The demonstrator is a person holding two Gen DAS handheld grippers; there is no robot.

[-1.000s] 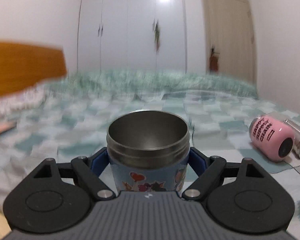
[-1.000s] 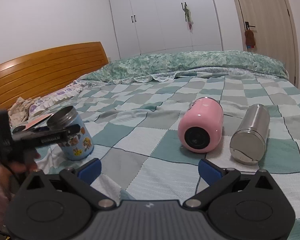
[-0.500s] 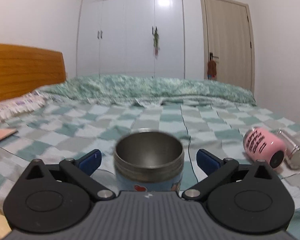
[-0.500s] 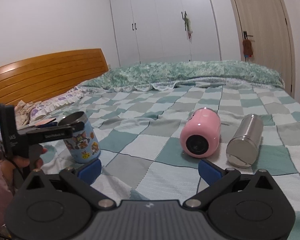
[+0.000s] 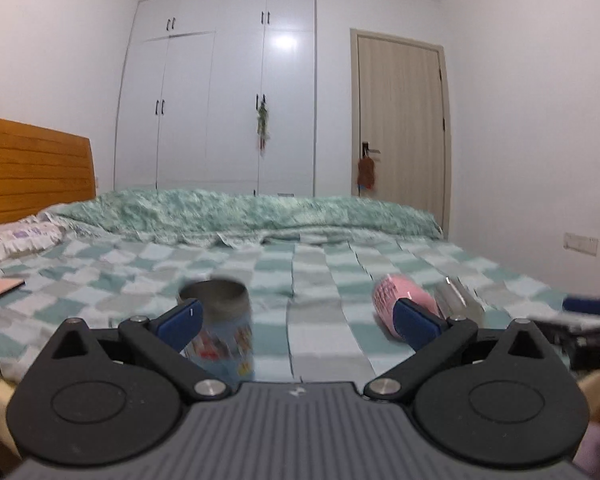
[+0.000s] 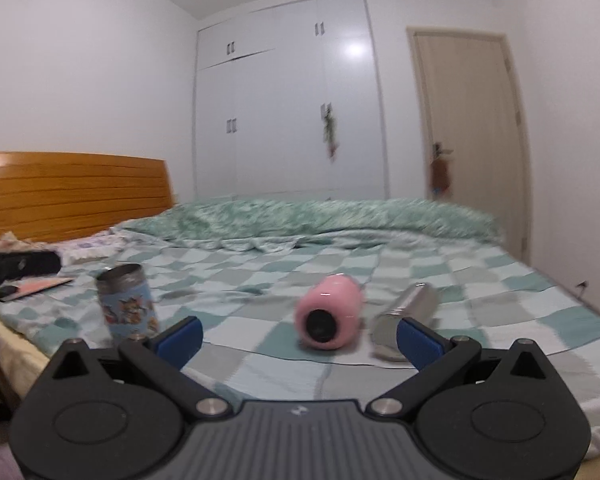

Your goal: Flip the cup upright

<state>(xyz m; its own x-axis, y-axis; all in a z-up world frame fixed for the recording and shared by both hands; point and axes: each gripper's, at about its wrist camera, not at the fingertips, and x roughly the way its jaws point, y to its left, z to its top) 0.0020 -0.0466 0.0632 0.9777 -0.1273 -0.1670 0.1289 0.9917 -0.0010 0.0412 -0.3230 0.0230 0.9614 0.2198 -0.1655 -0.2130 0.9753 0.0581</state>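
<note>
Blue cartoon cup (image 6: pixel 127 304) stands upright on the checked bedspread (image 6: pixel 340 264), mouth up, near the bed's front-left edge — that one reads as done. Left gripper (image 5: pixel 296 318) has its blue pads spread wide with nothing between them; the cup sits just past the left pad, apart from it. Right gripper (image 6: pixel 299 336) is equally wide, nothing held.

Two still lie on their sides: pink cup (image 6: pixel 329 316) with its dark end facing the right camera, and steel cup (image 6: pixel 406 316) just beside it on the right.

My read of the next step: pink cup with the right gripper. Close across the body near mid-height, lift clear of the fabric before rotating — soft quilt, so set it down flat and check for wobble before letting go.

Room: open bedspread in front of and behind the pink cup. Tight side is the steel cup — swing away from it. Blue cup sits close to the mattress edge; keep clear of it.
</note>
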